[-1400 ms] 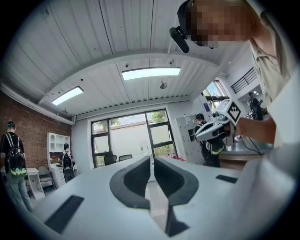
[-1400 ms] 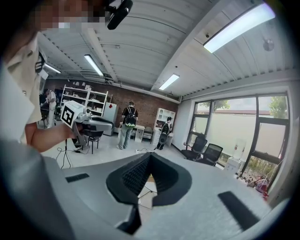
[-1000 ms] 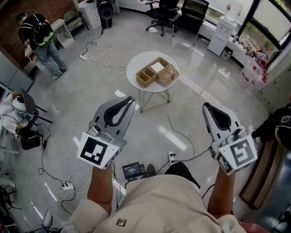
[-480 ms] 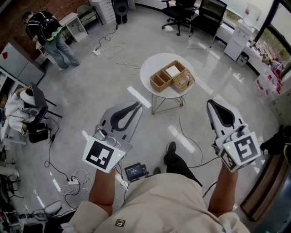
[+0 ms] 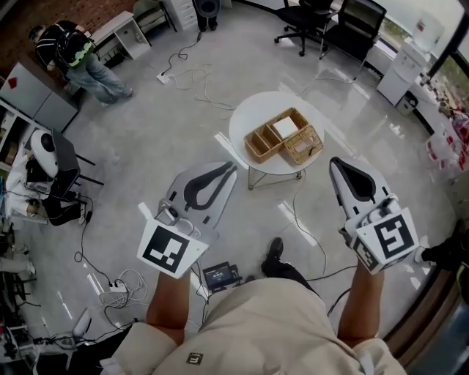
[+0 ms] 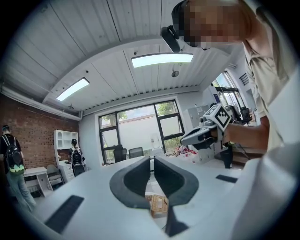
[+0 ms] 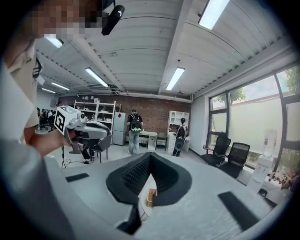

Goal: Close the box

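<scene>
A wicker box [image 5: 284,137] stands open on a small round white table [image 5: 249,121] ahead of me, its woven lid [image 5: 304,146] folded out to the right and something white inside. My left gripper [image 5: 231,168] hangs in the air short of the table's near left edge, jaws together and empty. Level with it, my right gripper [image 5: 335,162] is off the table's right side, also shut on nothing. The box [image 6: 158,204] shows small through the hollow of the jaws in the left gripper view, and the box [image 7: 150,197] shows likewise in the right gripper view.
Cables [image 5: 187,84] trail over the grey floor and a small device [image 5: 218,275] lies by my feet. A person with a backpack [image 5: 80,53] stands far left near desks. Office chairs [image 5: 326,18] and a white cabinet [image 5: 410,69] lie beyond the table.
The table and box have come closer and lower in the head view as I step toward them. Both grippers stay shut and held out in front.
</scene>
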